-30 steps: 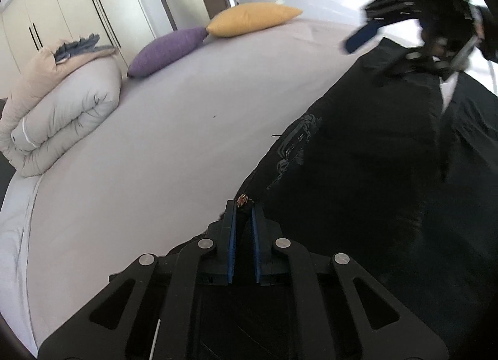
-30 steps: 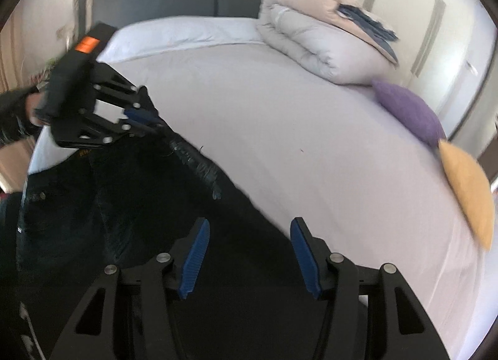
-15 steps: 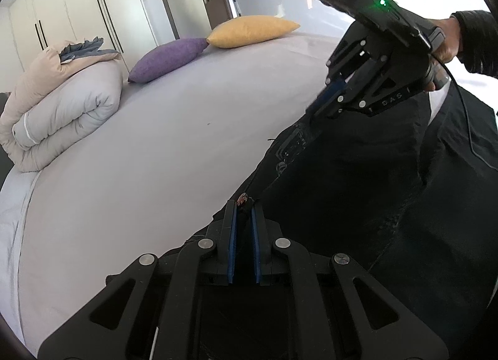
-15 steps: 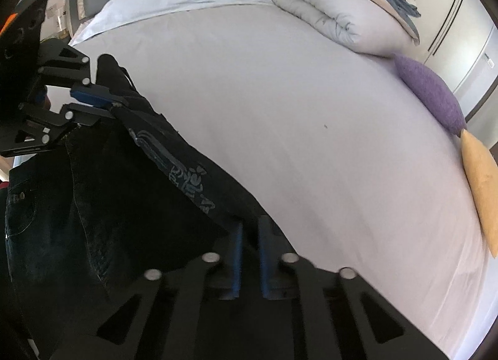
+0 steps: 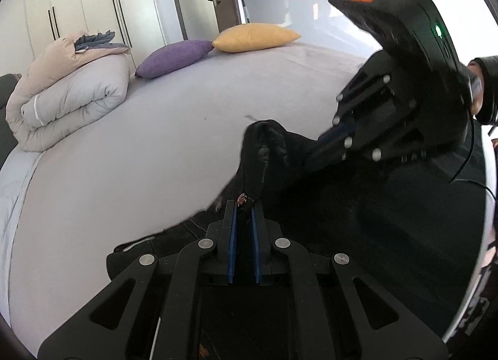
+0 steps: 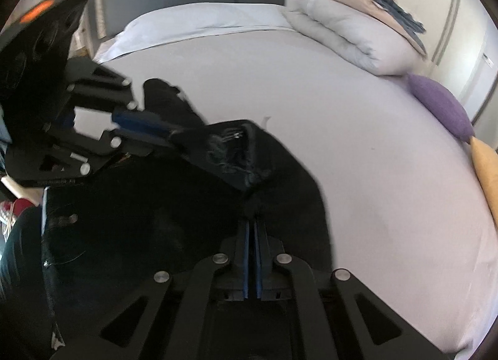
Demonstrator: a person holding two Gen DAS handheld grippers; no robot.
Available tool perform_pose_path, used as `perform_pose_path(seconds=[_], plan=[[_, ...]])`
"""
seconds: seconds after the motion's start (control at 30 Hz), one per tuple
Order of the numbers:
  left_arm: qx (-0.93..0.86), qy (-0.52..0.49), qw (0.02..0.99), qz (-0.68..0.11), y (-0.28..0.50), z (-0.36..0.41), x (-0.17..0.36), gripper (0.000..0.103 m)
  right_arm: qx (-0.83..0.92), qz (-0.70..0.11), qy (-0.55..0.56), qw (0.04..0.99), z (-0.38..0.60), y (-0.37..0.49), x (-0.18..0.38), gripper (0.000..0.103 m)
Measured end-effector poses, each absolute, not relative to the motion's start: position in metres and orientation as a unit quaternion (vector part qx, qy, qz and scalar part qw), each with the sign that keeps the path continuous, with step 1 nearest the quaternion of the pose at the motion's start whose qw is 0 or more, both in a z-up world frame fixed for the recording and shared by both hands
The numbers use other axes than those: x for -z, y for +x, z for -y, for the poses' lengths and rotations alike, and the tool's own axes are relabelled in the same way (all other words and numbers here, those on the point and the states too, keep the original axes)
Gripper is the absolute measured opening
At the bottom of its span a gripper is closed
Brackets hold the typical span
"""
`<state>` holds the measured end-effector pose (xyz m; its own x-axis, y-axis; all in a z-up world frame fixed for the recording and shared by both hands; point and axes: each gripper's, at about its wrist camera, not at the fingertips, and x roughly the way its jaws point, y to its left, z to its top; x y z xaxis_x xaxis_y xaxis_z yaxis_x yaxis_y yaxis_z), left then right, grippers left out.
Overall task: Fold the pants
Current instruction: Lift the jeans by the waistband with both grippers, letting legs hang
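Grippers drew much closer together than 1 s earlier; your right gripper [image 6: 252, 224], open then, had clamped the black pants [image 5: 358, 220]. Your left gripper [image 5: 242, 207] pinched their edge too. Pants hung bunched between both, above the bed [image 5: 124, 167], grippers angled toward each other.

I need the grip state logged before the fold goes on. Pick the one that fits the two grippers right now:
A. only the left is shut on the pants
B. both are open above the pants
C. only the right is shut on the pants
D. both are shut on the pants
D: the left gripper and the right gripper each have their blue pads pinched together on the black pants.
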<state>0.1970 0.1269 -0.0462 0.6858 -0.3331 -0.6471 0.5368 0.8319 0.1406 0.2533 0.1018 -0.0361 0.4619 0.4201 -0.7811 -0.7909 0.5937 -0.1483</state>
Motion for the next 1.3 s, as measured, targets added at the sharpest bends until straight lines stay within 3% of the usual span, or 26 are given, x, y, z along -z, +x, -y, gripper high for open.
perform_pose_path(seconds=[0.5, 1.3], plan=[[0.281, 0.283, 0.842, -0.364, 0.042, -0.101, 0.114, 0.007, -0.318, -0.262, -0.573, 0.708, -0.092, 0.054, 0.112, 0.004], [0.290, 0.309, 0.821, -0.382, -0.024, -0.116, 0.130, 0.007, -0.288, -0.217, -0.628, 0.689, -0.107, -0.065, 0.151, 0.004]])
